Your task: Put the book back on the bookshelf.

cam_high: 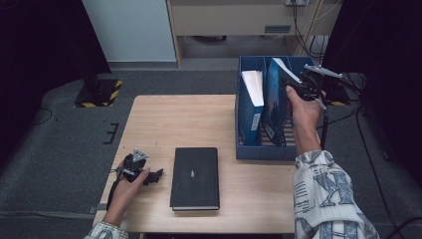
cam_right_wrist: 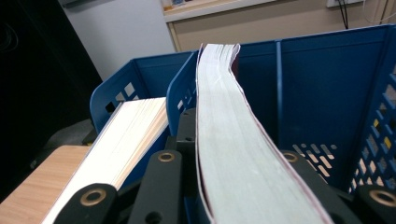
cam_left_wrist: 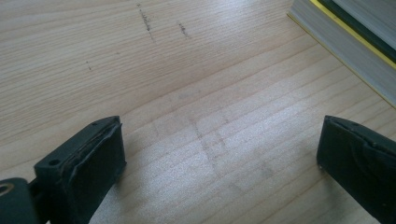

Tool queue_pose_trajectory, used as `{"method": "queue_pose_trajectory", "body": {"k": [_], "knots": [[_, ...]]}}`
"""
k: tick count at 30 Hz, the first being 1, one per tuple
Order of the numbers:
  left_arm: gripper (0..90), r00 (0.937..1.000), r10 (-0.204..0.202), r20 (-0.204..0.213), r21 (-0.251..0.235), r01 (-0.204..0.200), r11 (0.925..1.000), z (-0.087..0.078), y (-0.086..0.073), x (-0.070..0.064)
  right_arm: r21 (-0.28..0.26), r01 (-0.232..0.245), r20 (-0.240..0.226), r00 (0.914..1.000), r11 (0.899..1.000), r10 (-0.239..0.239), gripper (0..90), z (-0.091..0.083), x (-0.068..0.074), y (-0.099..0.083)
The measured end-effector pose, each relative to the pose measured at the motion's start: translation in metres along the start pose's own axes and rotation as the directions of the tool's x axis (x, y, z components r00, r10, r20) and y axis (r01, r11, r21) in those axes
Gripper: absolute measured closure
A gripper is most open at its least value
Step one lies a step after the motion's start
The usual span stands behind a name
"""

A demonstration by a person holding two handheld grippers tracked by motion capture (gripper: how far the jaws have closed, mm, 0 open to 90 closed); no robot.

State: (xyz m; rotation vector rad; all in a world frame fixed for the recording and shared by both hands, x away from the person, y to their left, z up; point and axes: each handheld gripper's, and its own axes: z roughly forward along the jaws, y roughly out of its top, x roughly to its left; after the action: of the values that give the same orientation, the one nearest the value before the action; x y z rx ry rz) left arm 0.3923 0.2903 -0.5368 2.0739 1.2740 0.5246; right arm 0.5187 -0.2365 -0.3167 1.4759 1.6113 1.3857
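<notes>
A black book (cam_high: 194,177) lies flat on the wooden table (cam_high: 179,119); its page edge (cam_left_wrist: 341,39) shows in the left gripper view. My left gripper (cam_high: 155,176) (cam_left_wrist: 219,154) rests on the table just left of that book, open, with only bare wood between its jaws. A blue file rack (cam_high: 246,149) stands at the table's right side. Two blue-covered books stand upright in it. My right gripper (cam_high: 297,83) (cam_right_wrist: 233,154) is shut on the page edge of the right one (cam_high: 274,99) (cam_right_wrist: 229,107), near its top. The left book (cam_high: 254,92) (cam_right_wrist: 128,135) stands free in its slot.
The rack's rightmost compartment (cam_right_wrist: 327,93) holds nothing that I can see. A cabinet (cam_high: 249,20) and a white panel (cam_high: 132,30) stand beyond the table's far edge, with cables (cam_high: 358,129) on the floor at the right.
</notes>
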Motion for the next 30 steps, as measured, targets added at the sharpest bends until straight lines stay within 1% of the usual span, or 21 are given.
{"method": "queue_pose_trajectory", "body": {"k": [5,8,18,28,30], "knots": [[0.3,1.0,0.004,0.001,0.004,-0.004,1.0,0.0,0.0,0.0,-0.003,0.015,-0.002,0.9999,1.0,-0.015,73.5,0.003,0.004,-0.002],[0.3,1.0,0.008,0.002,0.005,-0.008,1.0,0.0,0.0,0.0,-0.004,0.021,0.005,0.9998,1.0,-0.021,73.5,0.005,0.003,-0.004],[0.3,0.9999,0.01,0.003,0.006,-0.01,0.9999,0.0,0.0,0.0,0.005,0.001,0.022,0.9998,1.0,-0.001,73.5,0.015,-0.004,-0.019],[0.3,1.0,0.008,0.005,0.003,-0.008,1.0,0.0,0.001,-0.001,0.004,0.001,0.031,0.9995,1.0,-0.001,73.5,0.021,-0.005,-0.028],[0.3,1.0,0.008,0.005,0.003,-0.008,1.0,0.0,0.001,-0.001,0.001,-0.005,0.032,0.9995,1.0,0.005,73.5,0.021,-0.005,-0.028]]}}
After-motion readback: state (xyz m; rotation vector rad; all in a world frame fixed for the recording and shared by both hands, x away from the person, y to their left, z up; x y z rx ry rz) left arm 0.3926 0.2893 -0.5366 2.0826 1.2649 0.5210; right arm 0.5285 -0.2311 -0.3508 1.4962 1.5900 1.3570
